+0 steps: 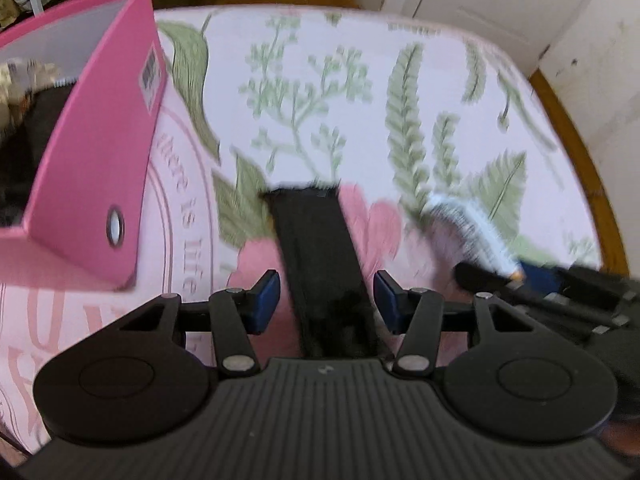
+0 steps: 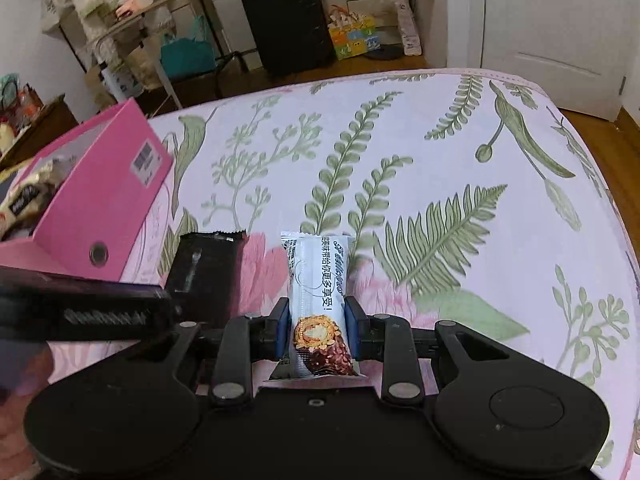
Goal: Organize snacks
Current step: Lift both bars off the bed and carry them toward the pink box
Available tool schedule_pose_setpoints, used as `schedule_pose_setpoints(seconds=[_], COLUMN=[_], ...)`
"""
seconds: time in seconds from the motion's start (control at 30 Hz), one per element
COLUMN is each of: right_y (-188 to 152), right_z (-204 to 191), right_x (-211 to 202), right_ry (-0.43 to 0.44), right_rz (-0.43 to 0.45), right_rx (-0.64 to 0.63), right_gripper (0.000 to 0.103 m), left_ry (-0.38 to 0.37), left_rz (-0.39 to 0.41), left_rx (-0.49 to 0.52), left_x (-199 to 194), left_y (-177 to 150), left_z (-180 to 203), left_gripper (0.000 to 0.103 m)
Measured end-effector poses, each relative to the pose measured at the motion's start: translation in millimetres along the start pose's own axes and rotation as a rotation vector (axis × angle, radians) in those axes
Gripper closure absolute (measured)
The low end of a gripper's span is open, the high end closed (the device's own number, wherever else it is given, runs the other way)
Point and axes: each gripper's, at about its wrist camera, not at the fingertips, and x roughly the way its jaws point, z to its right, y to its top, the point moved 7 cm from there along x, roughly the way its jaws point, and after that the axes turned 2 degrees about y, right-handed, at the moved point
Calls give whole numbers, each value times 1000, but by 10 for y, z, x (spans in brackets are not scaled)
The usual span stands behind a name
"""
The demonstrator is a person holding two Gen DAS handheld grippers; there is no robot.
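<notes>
Two snack bars are in play, one at each pair of fingers, over a counter [image 1: 360,100] covered with a cloth of green ferns and pink flowers.

A pink box [image 2: 100,208] stands to the left of both bars, open on top, with some pale wrapped snacks [image 2: 24,200] inside. The box is near the black snack bar [image 1: 316,240] but does not touch it. Behind the counter are a black suitcase [image 2: 288,24], a clothes rack and a white door [image 2: 560,40], all well apart from the work.

The left gripper [image 1: 326,292] has the black snack bar between its fingers. A narrow gap shows on each side, so the fingers seem partly open and not pressing, though the blur makes this uncertain. The bar's long axis runs straight away from the camera, its crimped end pointing to the far side of the counter.

The right gripper [image 2: 316,320] has its fingers closed tightly on the white snack bar [image 2: 316,272], pinching its sides near the end with the printed chocolate. This bar also points forward, parallel to the black one and just beside it.

The near end of each bar is hidden under its gripper's body. From the left wrist the white bar is only a smeared streak, and the box is cut off at the left edge.
</notes>
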Motion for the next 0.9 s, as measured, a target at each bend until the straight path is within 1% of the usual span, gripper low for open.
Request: schedule_pose_setpoints(seconds=[0.03, 0.07, 0.2, 0.23, 0.37, 0.43, 0.5, 0.63, 0.67, 0.8, 0.83, 0.87, 0.9], right_y=[-19, -35, -83, -87, -95, -99, -104, -108, -109, -120, -126, -133, -133], right_z=[10, 20, 67, 78, 105, 112, 119, 138, 147, 153, 147, 143, 144], right_x=[0, -8, -26, -24, -23, -30, -45, -61, -62, -59, -59, -58, -59], right_ry=[-2, -4, 1, 2, -2, -5, -7, -8, -7, -6, -5, -5, -5], right_rz=[-1, -2, -10, -11, -12, -9, -8, -7, -6, -6, -6, -7, -7], right_rx=[0, 0, 4, 6, 2, -2, -3, 1, 3, 5, 6, 6, 6], right_gripper=[71, 71, 71, 71, 71, 70, 70, 70, 70, 70, 70, 70, 70], left_ry=[13, 20, 36, 40, 116, 130, 124, 55, 52, 98, 109, 129, 146], left_rz=[-1, 13, 48, 54, 74, 78, 73, 59, 59, 87, 93, 95, 97], left_rx=[4, 10, 39, 47, 61, 58, 43, -13, -16, 18, 31, 45, 56], left_x=[30, 39, 54, 82, 196, 211, 183, 136, 144, 190, 204, 217, 220], left_y=[-29, -42, -5, 17, 89, 111, 122, 122, 119, 90, 80, 71, 62], left_z=[-17, -23, 37, 57, 102, 113, 104, 78, 80, 110, 117, 117, 117], left_gripper=[49, 47, 44, 40, 36, 34, 34, 34, 34, 35, 37, 42, 45])
